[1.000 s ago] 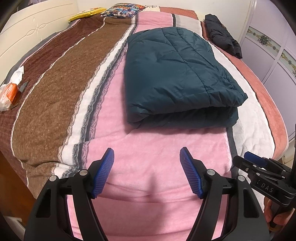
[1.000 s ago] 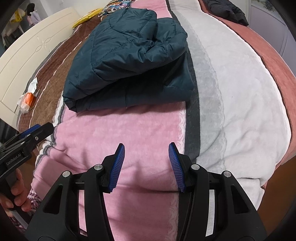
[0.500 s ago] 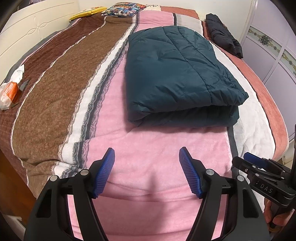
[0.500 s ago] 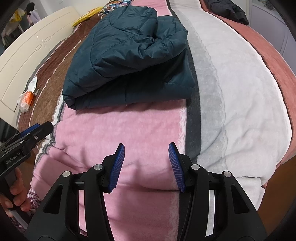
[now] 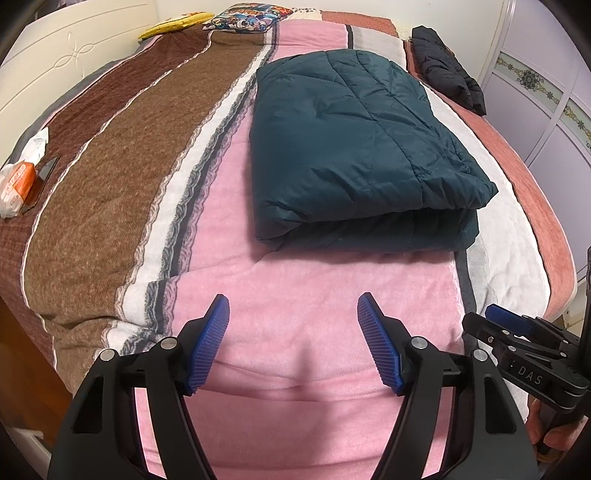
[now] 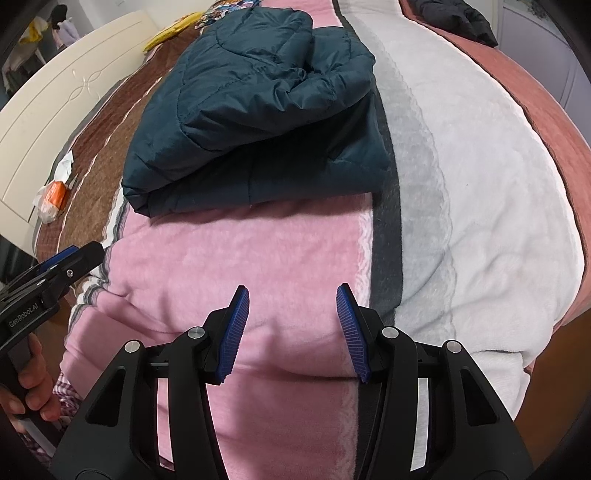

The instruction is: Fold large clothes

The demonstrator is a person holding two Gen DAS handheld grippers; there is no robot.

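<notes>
A dark teal quilted jacket (image 5: 354, 147) lies folded in a thick rectangle on the striped bed blanket (image 5: 295, 295); it also shows in the right wrist view (image 6: 258, 122), with its hood bunched on top. My left gripper (image 5: 293, 317) is open and empty, above the pink stripe in front of the jacket. My right gripper (image 6: 291, 306) is open and empty, also short of the jacket's near edge. Each gripper shows at the edge of the other's view: the right one (image 5: 509, 332), the left one (image 6: 59, 269).
A black garment (image 5: 447, 70) lies at the far right of the bed. Pillows (image 5: 240, 18) lie at the head. An orange-and-white packet (image 5: 18, 181) lies at the left edge. A cream headboard (image 5: 55, 62) and a wardrobe (image 5: 546, 92) flank the bed.
Both grippers stay open and empty. Both views have drawn slightly nearer to the jacket. The jacket has not moved.
</notes>
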